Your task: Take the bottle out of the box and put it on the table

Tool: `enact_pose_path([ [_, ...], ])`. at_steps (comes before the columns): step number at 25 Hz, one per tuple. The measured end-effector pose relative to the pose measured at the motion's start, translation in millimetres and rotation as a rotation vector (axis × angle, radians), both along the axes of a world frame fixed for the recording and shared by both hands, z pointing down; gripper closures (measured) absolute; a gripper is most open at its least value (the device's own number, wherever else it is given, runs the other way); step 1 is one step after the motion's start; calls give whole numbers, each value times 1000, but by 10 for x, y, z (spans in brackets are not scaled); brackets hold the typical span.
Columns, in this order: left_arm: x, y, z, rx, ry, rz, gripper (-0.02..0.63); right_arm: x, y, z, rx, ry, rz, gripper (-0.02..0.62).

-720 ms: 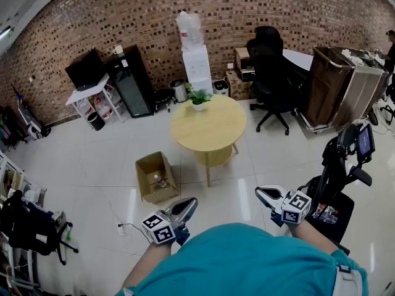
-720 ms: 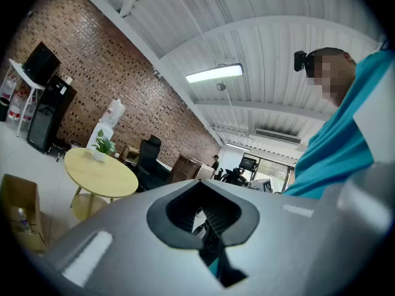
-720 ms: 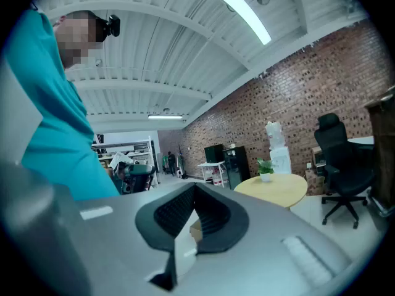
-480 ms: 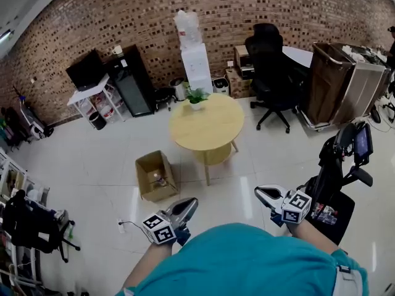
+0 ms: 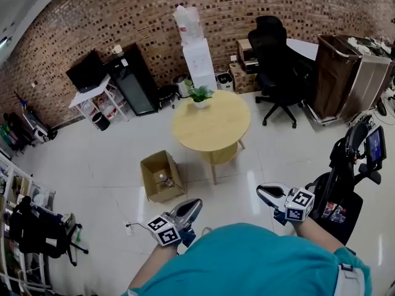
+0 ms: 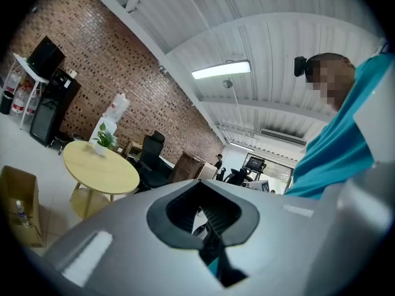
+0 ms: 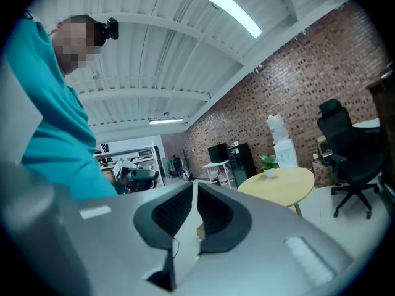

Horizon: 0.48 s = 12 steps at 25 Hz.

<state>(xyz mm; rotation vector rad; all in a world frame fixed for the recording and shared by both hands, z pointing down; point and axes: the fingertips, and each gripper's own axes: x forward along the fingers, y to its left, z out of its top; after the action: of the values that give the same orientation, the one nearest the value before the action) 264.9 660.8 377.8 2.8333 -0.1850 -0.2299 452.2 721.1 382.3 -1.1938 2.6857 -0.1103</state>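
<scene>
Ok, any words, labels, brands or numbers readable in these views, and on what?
No text is readable in any view.
Water jug on the dispenser: print too small to read.
Bottle in the cardboard box: label too small.
Screen on the exercise machine: blurred.
Marker cube on the left gripper, likewise on the right gripper: square patterns, no letters.

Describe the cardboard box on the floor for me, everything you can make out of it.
The cardboard box is plain brown, and its top is open with the flaps standing up. It sits upright on the white tiled floor, left of the round wooden table in the head view and clear of its legs. A small clear bottle is inside; whether it stands or lies I cannot tell. Nothing else touches the box.
</scene>
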Motion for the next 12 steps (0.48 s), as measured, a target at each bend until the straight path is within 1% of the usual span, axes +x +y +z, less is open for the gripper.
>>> enact_pose_path([
  [3, -263, -394, -12, 17, 29, 38, 606, -300, -375, -68, -3, 19, 26, 569],
  [6, -566, -970, -151, 10, 42, 63, 606, -626, -910, -306, -8, 38, 50, 569],
  [10, -707, -1835, -465, 5, 34, 83, 606, -715, -1738, -651, -43, 60, 77, 569],
  [12, -1024, -2126, -518, 18, 37, 108, 606, -1032, -1995, -710, -56, 77, 100, 569],
])
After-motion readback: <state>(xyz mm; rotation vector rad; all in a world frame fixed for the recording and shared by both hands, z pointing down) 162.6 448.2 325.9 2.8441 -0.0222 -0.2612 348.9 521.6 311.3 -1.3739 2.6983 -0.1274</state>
